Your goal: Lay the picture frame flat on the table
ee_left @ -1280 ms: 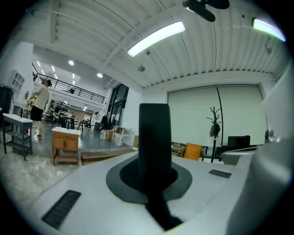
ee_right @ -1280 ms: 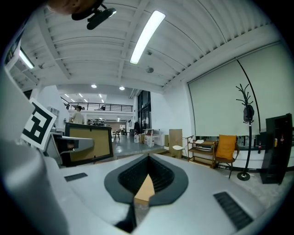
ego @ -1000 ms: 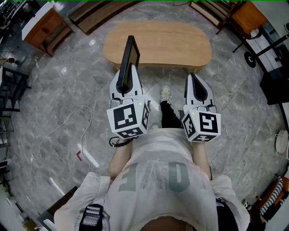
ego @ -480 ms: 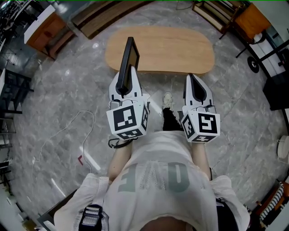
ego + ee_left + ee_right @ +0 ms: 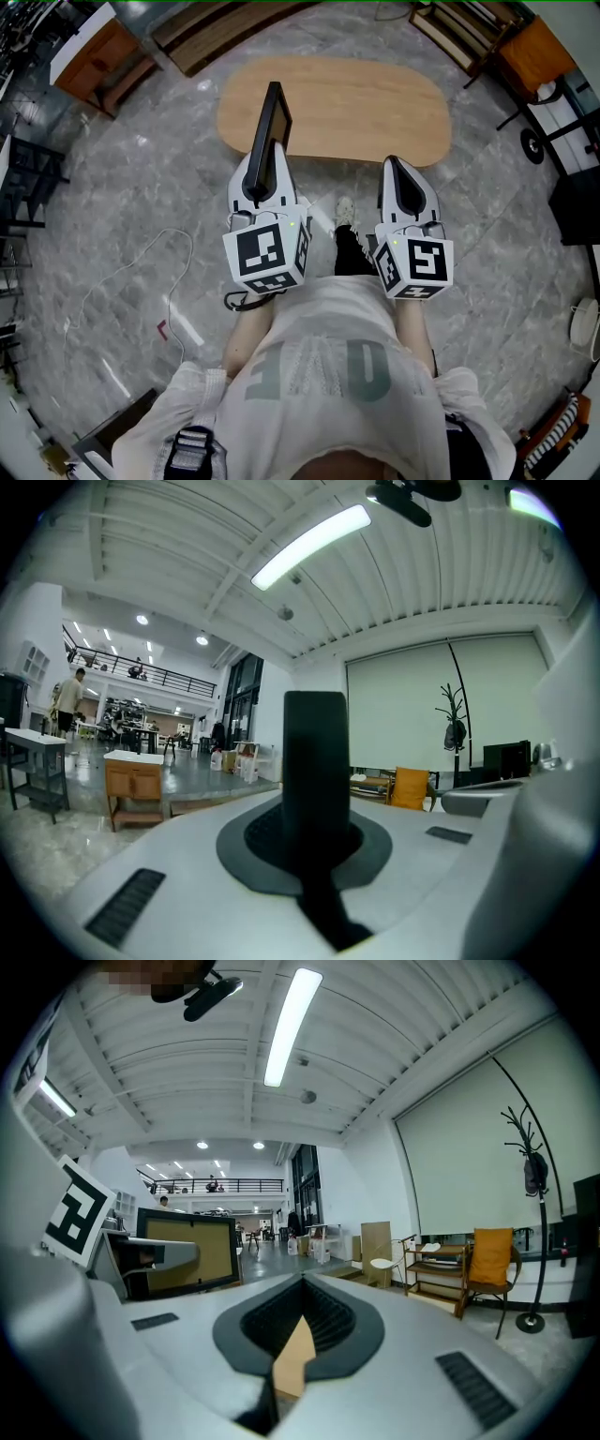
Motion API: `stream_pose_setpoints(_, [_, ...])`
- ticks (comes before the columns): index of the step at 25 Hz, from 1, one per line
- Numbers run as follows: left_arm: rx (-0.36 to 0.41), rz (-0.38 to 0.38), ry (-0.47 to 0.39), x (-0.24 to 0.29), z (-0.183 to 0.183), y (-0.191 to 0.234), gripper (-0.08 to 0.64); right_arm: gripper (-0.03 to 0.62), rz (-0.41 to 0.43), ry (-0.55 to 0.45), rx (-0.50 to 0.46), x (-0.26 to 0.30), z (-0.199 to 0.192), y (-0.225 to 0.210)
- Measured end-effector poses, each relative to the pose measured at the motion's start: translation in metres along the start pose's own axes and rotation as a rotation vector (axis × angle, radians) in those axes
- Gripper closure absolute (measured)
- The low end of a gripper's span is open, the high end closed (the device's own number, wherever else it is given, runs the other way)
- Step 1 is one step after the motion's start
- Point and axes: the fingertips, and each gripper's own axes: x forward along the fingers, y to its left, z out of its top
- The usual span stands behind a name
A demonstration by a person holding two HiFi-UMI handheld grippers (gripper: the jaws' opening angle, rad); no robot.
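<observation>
The left gripper [image 5: 263, 173] is clenched on the lower edge of the black picture frame [image 5: 273, 120]. It holds the frame upright and edge-on over the near rim of the oval wooden table [image 5: 375, 103]. Beside it, the right gripper [image 5: 395, 169] has its jaws closed together, empty.

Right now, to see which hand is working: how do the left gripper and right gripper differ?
The left gripper is shut on the black picture frame, holding it upright on edge; the right gripper is shut on nothing. The frame's dark edge stands between the left gripper's jaws; only the wooden table shows through the right gripper's jaw slot. Both point forward at that table, side by side.
</observation>
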Motion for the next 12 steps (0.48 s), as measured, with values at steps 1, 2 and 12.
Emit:
stream_pose_setpoints(1, [0.002, 0.004, 0.003, 0.007, 0.000, 0.001, 0.540, 0.586, 0.004, 0.002, 0.000, 0.007, 0.000, -0.002])
stream_pose_setpoints(2, [0.004, 0.006, 0.007, 0.014, 0.001, 0.002, 0.540, 0.586, 0.008, 0.005, 0.002, 0.014, 0.001, -0.005])
stream_pose_setpoints(12, [0.033, 0.023, 0.021, 0.099, 0.019, -0.004, 0.540, 0.586, 0.039, 0.046, 0.030, 0.091, 0.010, -0.046])
